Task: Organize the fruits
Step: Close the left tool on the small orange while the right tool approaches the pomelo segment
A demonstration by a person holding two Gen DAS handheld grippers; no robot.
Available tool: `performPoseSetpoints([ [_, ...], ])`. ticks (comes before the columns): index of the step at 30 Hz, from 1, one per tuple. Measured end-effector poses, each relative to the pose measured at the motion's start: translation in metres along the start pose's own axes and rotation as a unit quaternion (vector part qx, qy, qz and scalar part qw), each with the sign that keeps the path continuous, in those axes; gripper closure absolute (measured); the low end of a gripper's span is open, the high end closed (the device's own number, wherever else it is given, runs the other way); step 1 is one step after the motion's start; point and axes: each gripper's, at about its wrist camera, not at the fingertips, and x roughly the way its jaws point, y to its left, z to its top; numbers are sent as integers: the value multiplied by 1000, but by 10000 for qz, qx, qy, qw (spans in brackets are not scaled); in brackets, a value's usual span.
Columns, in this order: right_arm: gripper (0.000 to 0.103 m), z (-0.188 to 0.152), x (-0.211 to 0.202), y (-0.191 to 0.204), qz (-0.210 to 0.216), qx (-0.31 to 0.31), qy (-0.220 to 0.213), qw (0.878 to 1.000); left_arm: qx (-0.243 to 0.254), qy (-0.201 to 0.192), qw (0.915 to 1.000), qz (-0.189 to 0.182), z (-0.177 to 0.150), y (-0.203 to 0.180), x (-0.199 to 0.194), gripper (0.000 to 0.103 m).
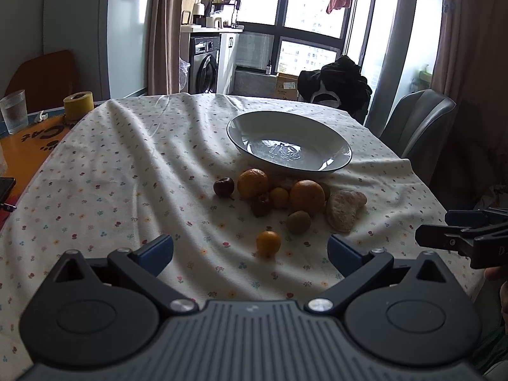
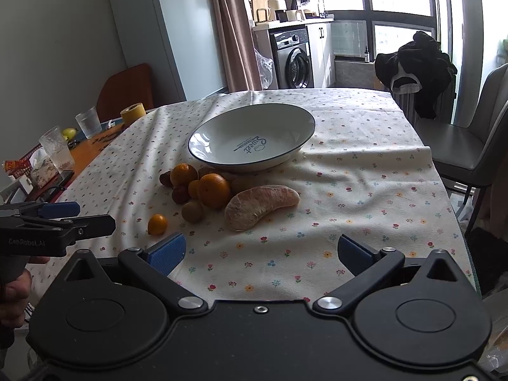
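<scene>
A white bowl (image 1: 333,141) (image 2: 219,127) with a dark rim stands empty on the flowered cloth. In front of it lies a cluster of fruit: two oranges (image 1: 307,195) (image 2: 214,190), dark red fruits (image 1: 223,186), a small kumquat (image 1: 268,243) (image 2: 157,224) nearest me, a green-brown kiwi (image 1: 298,222) (image 2: 192,211) and a peeled pomelo segment (image 1: 344,211) (image 2: 260,202). My left gripper (image 1: 250,249) is open, low over the cloth just short of the kumquat. My right gripper (image 2: 262,250) is open too, in front of the pomelo segment. Neither holds anything.
Glasses (image 2: 57,149) (image 1: 14,111), a yellow tape roll (image 1: 78,104) (image 2: 132,112) and a phone (image 1: 6,185) sit on the orange table part at left. Grey chairs (image 2: 470,133) stand at the right, one draped with black clothing (image 1: 339,84). The table's right edge (image 2: 457,216) is close.
</scene>
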Motion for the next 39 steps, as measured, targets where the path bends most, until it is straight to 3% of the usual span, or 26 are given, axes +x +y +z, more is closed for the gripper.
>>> performPoseSetpoints([
  [12,0,3,29,-11,83,121,100,9998,-67,280,9995,-155,1,-2,33,6],
  [19,0,5,45,-16,84,133,206,9997,-73,444,9986,-272,2,-7,52,22],
  [23,0,5,53,-20,134,157,284,9994,-92,559,9979,-318,1,-8,62,39],
  [27,0,4,58,-21,198,89,249,9995,-133,574,9979,-251,0,-7,69,48],
  [30,0,5,61,-20,278,58,222,9994,-176,583,9978,-246,0,-4,73,62],
  [32,0,6,65,-19,297,44,241,9993,-227,604,9975,-277,2,-2,75,80],
  [39,0,10,77,-17,361,-82,272,9989,-313,502,9980,-215,8,4,73,82],
])
